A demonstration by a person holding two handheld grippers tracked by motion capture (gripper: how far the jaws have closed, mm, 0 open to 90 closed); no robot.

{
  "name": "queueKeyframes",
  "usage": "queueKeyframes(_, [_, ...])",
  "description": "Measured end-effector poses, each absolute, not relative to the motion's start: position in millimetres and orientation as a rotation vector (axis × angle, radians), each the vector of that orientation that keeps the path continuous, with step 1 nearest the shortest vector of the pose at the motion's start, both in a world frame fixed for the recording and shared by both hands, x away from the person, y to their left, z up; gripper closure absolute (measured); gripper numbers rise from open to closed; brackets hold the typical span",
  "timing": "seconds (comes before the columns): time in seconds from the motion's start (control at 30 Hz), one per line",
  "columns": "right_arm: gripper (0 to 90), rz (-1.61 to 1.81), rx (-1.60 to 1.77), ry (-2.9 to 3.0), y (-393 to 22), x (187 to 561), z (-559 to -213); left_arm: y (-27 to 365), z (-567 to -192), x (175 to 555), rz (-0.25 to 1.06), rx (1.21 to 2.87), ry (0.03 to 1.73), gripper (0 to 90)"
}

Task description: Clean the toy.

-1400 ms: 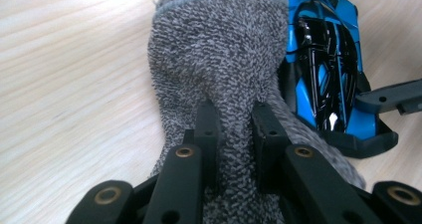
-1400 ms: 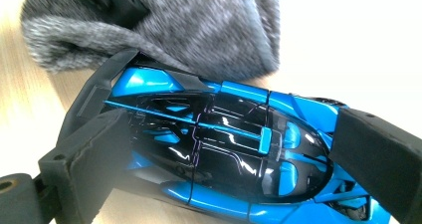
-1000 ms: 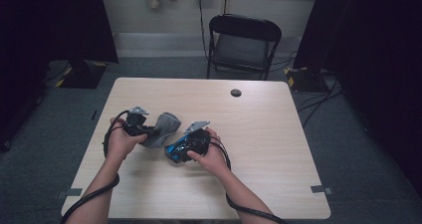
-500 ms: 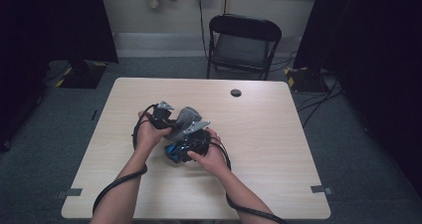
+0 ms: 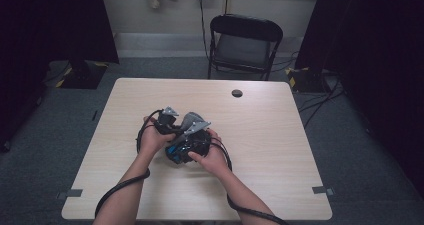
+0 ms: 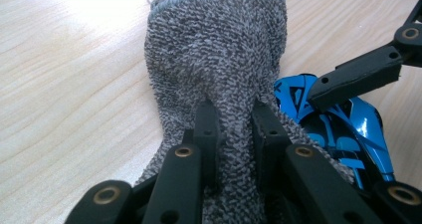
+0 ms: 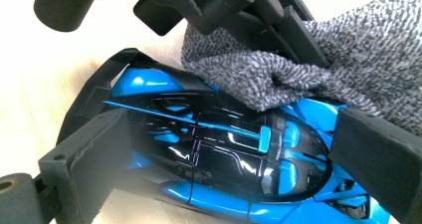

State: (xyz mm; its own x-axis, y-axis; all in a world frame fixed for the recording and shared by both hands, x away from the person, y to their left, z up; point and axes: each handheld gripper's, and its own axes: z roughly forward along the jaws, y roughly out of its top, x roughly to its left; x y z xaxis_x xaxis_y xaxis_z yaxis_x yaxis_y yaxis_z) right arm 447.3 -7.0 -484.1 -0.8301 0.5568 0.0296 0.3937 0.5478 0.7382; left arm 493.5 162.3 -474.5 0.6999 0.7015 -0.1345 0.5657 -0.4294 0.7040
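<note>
From above, we saw that the left gripper (image 5: 186, 126) had crossed the table (image 5: 280, 135) since a second before, when it hung well apart from the toy car (image 5: 181, 151); now it stood just over the car, its grey cloth (image 5: 192, 120) brought against the car, which sat near the table's middle in the right gripper (image 5: 192, 147). In the left gripper view, our left gripper's jaws were clenched on a fold of the cloth (image 6: 219, 74), with the blue and black car (image 6: 343, 129) just beside and below it. In the right gripper view, our right gripper (image 7: 239, 159) was grasping the car (image 7: 209, 149) by its two ends, and the cloth (image 7: 278, 79) lay on the car's top. We judged that wiping the car could now begin.
</note>
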Motion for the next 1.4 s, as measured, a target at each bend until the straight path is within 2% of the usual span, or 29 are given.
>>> queueKeyframes(0.37, [2.3, 1.15, 0.8, 2.579, -6, 447, -484, 168, -471, 489, 0.22, 2.178, 0.959, 76.7])
queueKeyframes(0.53, [2.3, 1.15, 0.799, 2.579, -6, 447, -484, 179, -468, 485, 0.177, 2.205, 0.958, 76.6])
queueKeyframes(1.4, [2.4, 1.146, 0.8, 2.581, -4, 444, -484, 229, -469, 446, 0.144, 2.149, 1.021, 76.5])
